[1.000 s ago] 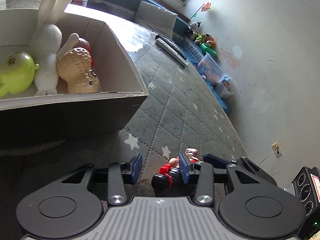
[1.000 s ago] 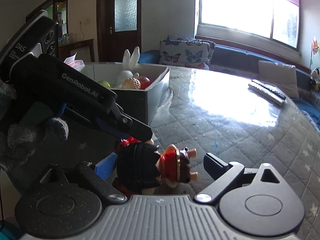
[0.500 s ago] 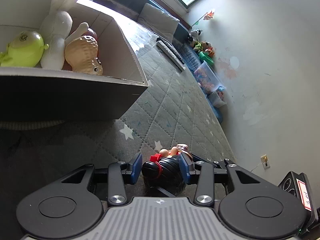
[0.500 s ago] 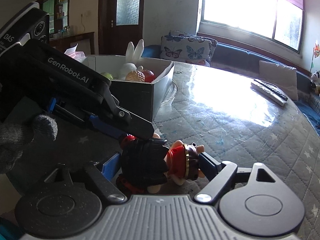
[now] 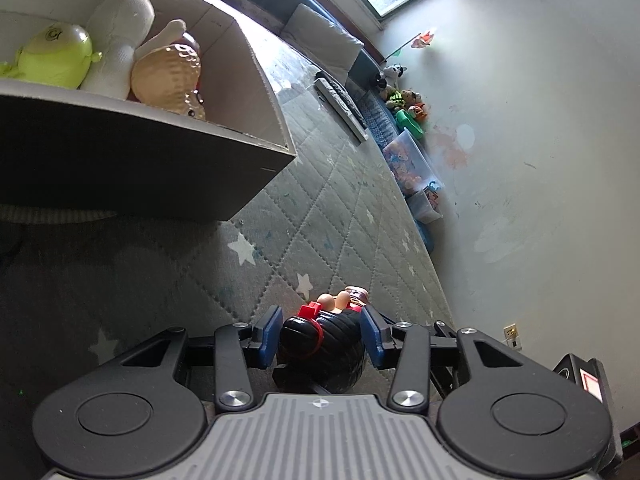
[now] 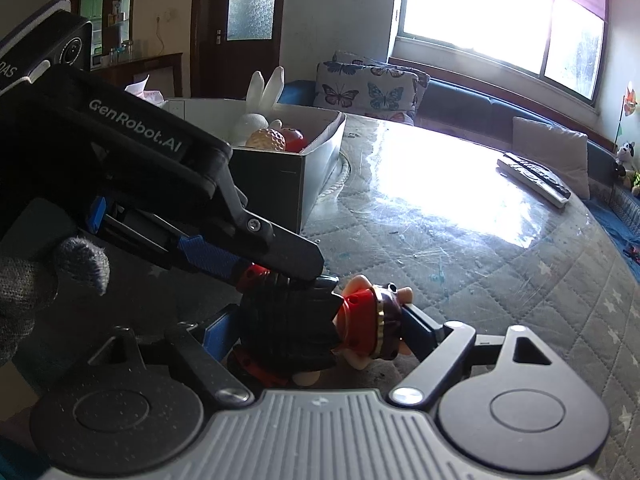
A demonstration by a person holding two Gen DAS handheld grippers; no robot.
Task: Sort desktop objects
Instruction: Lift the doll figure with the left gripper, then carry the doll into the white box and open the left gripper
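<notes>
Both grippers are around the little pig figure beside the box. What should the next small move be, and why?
Probably let the left gripper finish opening and draw back. The pig figure lies between both grippers, and the right gripper brackets it from cape to head. With only one grip on it, the right could carry it to the box, which already holds toys.

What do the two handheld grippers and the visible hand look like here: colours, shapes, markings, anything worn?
Both grippers share a grey ribbed front plate, two round black housings and black linkage arms with silver bolts. The left gripper has blue finger pads; in the right wrist view its black body carries white "GenRobot.AI" lettering. The right gripper looks the same build. The hand wears a grey knitted glove.
</notes>
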